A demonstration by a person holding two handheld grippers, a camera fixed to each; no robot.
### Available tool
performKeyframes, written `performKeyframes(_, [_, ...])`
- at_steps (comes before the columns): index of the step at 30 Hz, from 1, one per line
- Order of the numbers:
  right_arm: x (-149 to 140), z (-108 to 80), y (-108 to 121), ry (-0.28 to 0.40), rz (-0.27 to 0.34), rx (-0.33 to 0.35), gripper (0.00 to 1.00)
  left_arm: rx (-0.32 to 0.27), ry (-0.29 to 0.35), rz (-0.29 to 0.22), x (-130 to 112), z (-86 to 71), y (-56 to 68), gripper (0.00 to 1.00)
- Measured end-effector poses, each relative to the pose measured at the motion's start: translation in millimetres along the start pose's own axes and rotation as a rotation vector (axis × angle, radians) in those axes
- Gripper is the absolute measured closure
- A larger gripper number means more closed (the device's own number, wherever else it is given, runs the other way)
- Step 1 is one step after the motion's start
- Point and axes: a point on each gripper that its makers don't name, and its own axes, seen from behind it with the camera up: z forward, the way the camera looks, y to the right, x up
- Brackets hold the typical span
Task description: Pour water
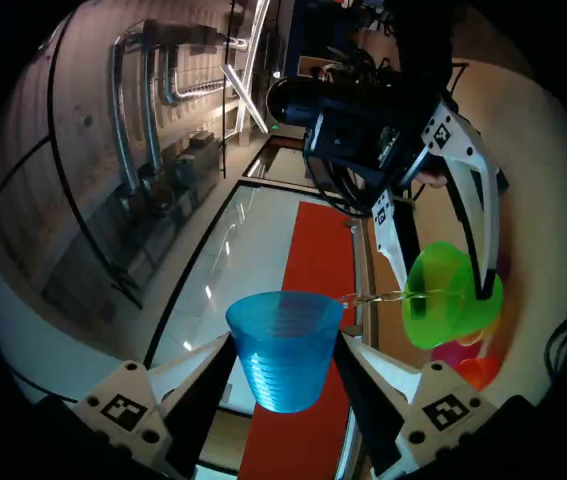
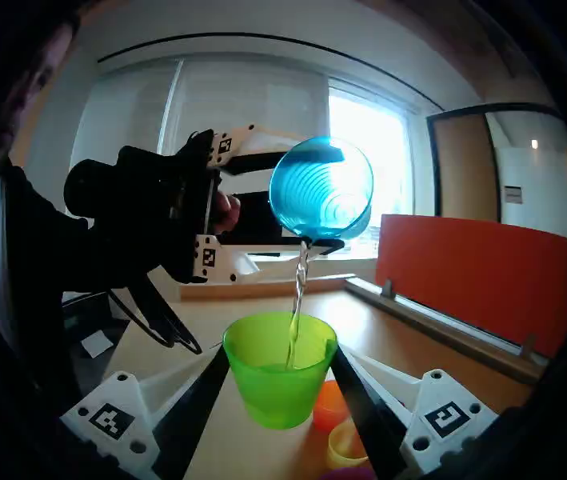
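- Your L hand-held gripper [image 1: 285, 342]: both fingers pinch the blue cup [image 1: 285, 368] by its sides, abt mid-wall.
- Blue cup is tipped well over and sits higher than the green cup [image 2: 281, 392]. A thin stream of water [image 2: 297, 296] runs off its lower rim.
- Your R hand-held gripper [image 2: 281, 356]: fingers clamped on the green cup, one each side, cup upright w/ mouth up.
- The stream lands inside the green cup, which has some water in the bottom.
- In the right gripper view your hand [image 2: 223, 210] grips the L tool's body, dark sleeve behind it.
- Green cup is over the wooden worktop [image 2: 411, 336]. Can't tell if its base touches.
- Just beside the green cup, on the worktop: an orange cup [image 2: 329, 406] and a yellow cup [image 2: 345, 446], both mouth up.
- Further out: a red partition [image 2: 483, 272] along the worktop's far edge, and a bright window [image 2: 363, 136] behind the blue cup.
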Motion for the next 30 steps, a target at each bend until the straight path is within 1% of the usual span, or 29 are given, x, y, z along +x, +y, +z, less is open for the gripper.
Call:
performKeyframes(17, [-0.3,1.0,-1.7,0.001,-0.003,0.001,0.10,0.008,-0.002,0.069,0.8,2.9,-6.6,0.18])
performKeyframes(30, [-1.5,0.0,-0.1,0.005,-0.004,-0.006,0.10,0.006,-0.008,0.111,-1.4,2.6,-3.8,0.18])
